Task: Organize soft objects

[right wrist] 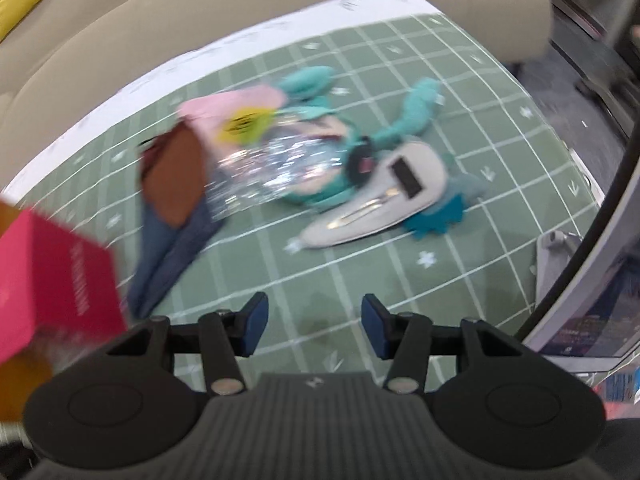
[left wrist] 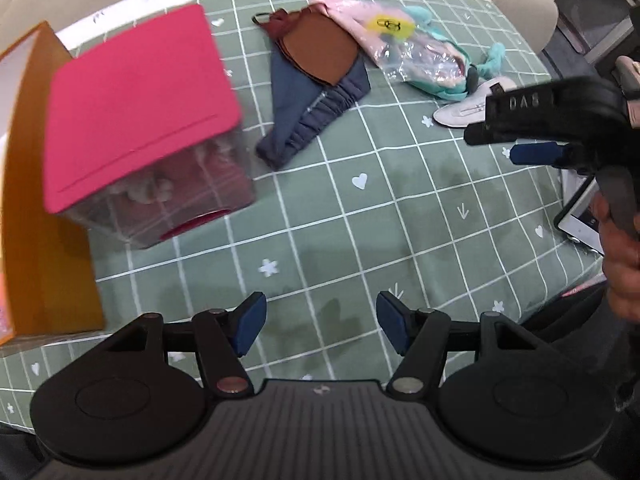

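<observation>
Soft items lie in a heap at the far side of a green checked cloth (left wrist: 360, 232). A navy garment (left wrist: 316, 108) has a brown piece (left wrist: 320, 52) on top. Beside it sit a pink item in clear plastic (left wrist: 384, 36), a teal plush toy (right wrist: 416, 104) and a grey pouch (right wrist: 384, 204). A clear box with a pink lid (left wrist: 136, 108) stands at the left. My left gripper (left wrist: 320, 326) hangs open above bare cloth, holding nothing. My right gripper (right wrist: 314, 324) is open too, empty, near the heap; it shows at the right of the left wrist view (left wrist: 532, 136).
An orange box (left wrist: 44, 200) stands at the left edge next to the pink-lidded box. A beige sofa (right wrist: 120, 20) curves behind the cloth. A tablet or screen (right wrist: 592, 320) lies at the right edge. A hand (left wrist: 624, 256) grips the right tool.
</observation>
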The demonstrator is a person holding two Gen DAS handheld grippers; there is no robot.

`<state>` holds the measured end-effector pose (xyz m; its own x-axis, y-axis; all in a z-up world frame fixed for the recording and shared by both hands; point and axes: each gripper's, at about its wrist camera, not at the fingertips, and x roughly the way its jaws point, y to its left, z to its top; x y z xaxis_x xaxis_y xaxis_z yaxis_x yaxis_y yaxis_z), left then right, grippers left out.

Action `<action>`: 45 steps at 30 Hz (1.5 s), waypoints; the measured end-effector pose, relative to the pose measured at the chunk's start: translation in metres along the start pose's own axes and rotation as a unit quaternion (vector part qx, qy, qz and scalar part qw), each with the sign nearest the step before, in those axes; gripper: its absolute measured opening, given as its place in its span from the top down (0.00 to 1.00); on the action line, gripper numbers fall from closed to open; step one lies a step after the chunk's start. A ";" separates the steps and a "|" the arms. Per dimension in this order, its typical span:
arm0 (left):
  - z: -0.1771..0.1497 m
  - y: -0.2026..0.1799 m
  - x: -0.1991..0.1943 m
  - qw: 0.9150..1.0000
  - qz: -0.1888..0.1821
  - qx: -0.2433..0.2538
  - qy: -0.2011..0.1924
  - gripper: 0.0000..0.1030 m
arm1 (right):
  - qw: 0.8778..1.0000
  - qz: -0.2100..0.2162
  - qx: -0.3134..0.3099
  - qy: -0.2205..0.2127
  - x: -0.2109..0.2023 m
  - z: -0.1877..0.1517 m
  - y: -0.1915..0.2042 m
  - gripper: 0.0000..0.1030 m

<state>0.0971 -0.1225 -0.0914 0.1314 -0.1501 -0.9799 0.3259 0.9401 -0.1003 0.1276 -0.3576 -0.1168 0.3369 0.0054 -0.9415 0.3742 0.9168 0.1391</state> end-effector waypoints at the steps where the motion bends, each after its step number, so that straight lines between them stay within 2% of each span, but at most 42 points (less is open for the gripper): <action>1: 0.002 -0.003 0.003 1.000 0.001 0.001 0.000 0.28 | 1.000 -0.002 0.007 0.002 0.005 0.003 -0.003 0.50; 7: 0.019 -0.022 0.018 1.000 -0.001 0.005 -0.009 0.28 | 0.998 -0.009 0.064 0.000 0.030 0.027 -0.027 0.53; 16: 0.038 -0.031 0.034 1.000 0.005 0.002 -0.008 0.28 | 0.994 0.000 0.103 0.020 0.060 0.046 -0.036 0.56; 19: 0.040 -0.030 0.039 1.000 0.010 -0.006 -0.003 0.28 | 0.994 -0.003 0.111 0.014 0.062 0.049 -0.035 0.56; 22: 0.045 -0.028 0.041 1.000 -0.010 -0.025 0.003 0.28 | 0.992 -0.007 0.123 0.003 0.062 0.050 -0.036 0.68; 23: 0.047 -0.028 0.041 0.999 -0.017 -0.030 0.003 0.28 | 0.992 -0.008 0.127 0.000 0.063 0.051 -0.038 0.77; 25: 0.053 -0.030 0.041 0.999 -0.023 -0.032 -0.001 0.28 | 0.990 -0.006 0.143 -0.006 0.063 0.050 -0.043 0.83; 27: 0.061 -0.033 0.040 0.999 -0.020 -0.033 -0.010 0.28 | 0.986 0.007 0.167 -0.010 0.062 0.049 -0.052 0.93; 28: 0.065 -0.034 0.039 0.999 -0.021 -0.035 -0.013 0.28 | 0.984 0.012 0.178 -0.012 0.060 0.048 -0.057 0.94; 30: 0.075 -0.035 0.038 0.999 -0.029 -0.037 -0.023 0.28 | 0.984 0.018 0.174 -0.017 0.059 0.048 -0.060 0.95; 35: 0.103 -0.041 0.043 0.997 -0.043 -0.035 -0.047 0.26 | 0.992 0.001 0.119 -0.030 0.051 0.045 -0.055 0.98; 38: 0.118 -0.037 0.053 0.992 -0.092 -0.076 -0.043 0.26 | 0.993 0.003 0.111 -0.026 0.049 0.043 -0.060 0.98; 40: 0.127 -0.034 0.058 0.987 -0.105 -0.109 -0.049 0.26 | 0.994 0.004 0.108 -0.024 0.048 0.041 -0.063 0.98; 45: 0.148 -0.041 0.063 0.991 -0.040 -0.094 -0.088 0.26 | 0.994 0.010 0.102 -0.025 0.050 0.038 -0.066 0.98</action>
<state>0.2301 -0.2156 -0.1234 0.2780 -0.2613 -0.9244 0.1647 0.9610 -0.2221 0.1523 -0.4331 -0.1615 0.3872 -0.0020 -0.9220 0.5325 0.8169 0.2218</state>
